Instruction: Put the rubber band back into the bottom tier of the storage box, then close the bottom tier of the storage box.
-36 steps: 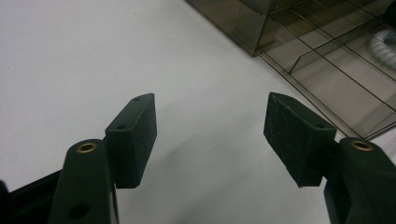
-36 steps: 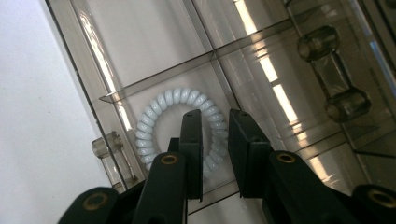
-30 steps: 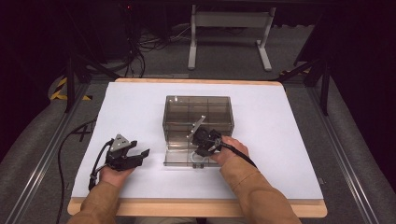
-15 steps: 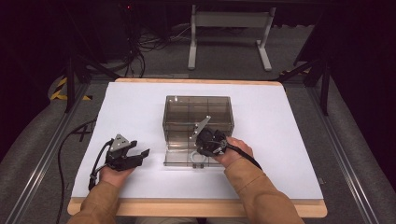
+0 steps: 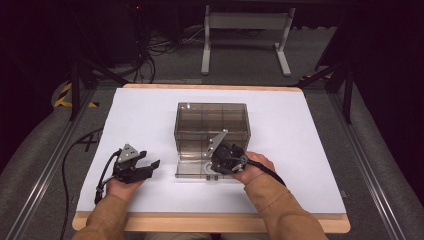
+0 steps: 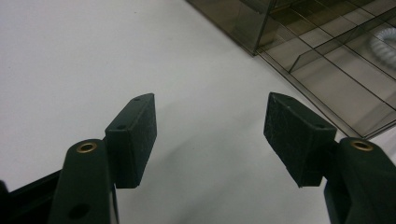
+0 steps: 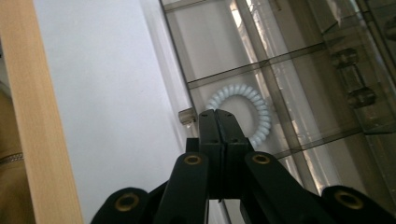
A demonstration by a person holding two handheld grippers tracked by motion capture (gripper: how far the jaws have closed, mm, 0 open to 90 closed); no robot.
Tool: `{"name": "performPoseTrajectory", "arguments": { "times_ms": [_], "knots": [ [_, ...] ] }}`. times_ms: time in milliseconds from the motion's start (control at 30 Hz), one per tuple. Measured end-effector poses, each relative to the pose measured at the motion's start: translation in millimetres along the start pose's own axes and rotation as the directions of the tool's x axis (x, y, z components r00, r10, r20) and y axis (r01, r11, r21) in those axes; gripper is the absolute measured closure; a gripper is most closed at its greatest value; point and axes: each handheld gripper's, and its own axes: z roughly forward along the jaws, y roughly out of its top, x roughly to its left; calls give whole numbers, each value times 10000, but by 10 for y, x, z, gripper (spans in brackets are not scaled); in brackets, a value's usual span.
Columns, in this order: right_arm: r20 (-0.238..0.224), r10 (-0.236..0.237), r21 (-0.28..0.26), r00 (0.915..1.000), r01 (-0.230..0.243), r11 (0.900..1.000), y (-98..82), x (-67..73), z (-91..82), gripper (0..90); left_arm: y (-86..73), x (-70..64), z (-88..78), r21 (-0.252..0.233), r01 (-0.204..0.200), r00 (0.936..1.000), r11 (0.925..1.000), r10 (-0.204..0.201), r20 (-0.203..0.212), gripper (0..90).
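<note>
A smoky see-through box (image 5: 212, 120) stands mid-table with its low drawer (image 5: 190, 169) pulled out toward me. A white coiled ring (image 7: 254, 100) lies in a drawer compartment, and it also appears as the same ring (image 6: 385, 39) at the edge of the left gripper view. My right gripper (image 5: 216, 162) hovers over the drawer's front, and its jaws (image 7: 218, 116) are shut with nothing between them. A small clear knob (image 7: 187, 115) sits just left of the tips. My left gripper (image 5: 149, 167) rests on the white mat, left of the drawer. Its jaws (image 6: 210, 135) are open and empty.
The white mat (image 5: 300, 150) covers a wooden tabletop whose edge (image 7: 37, 116) runs close by the drawer front. In the left gripper view, the box corner (image 6: 243, 18) and the drawer dividers (image 6: 336, 79) lie ahead. Black cables trail off the table's left side (image 5: 85, 145).
My right gripper has drifted a little to the right and back toward me over the drawer. The drawer, the box and the left gripper have stayed put.
</note>
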Motion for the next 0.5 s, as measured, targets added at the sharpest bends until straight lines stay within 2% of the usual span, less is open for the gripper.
{"name": "performPoseTrajectory", "arguments": {
  "times_ms": [367,400,500],
  "knots": [
    [-390,-302,127,9988,307,9994,-52,121,33,900,-1,-1,4,-19,-1,10000,10000,1,-29,354],
    [-477,-115,285,9988,128,9995,-56,148,33,900,0,-1,2,3,-10,10000,10000,10,-10,354],
    [-543,-182,299,9984,199,9994,-62,169,53,900,-1,-2,4,-14,5,10000,10000,-5,-21,354]
  ]
}}
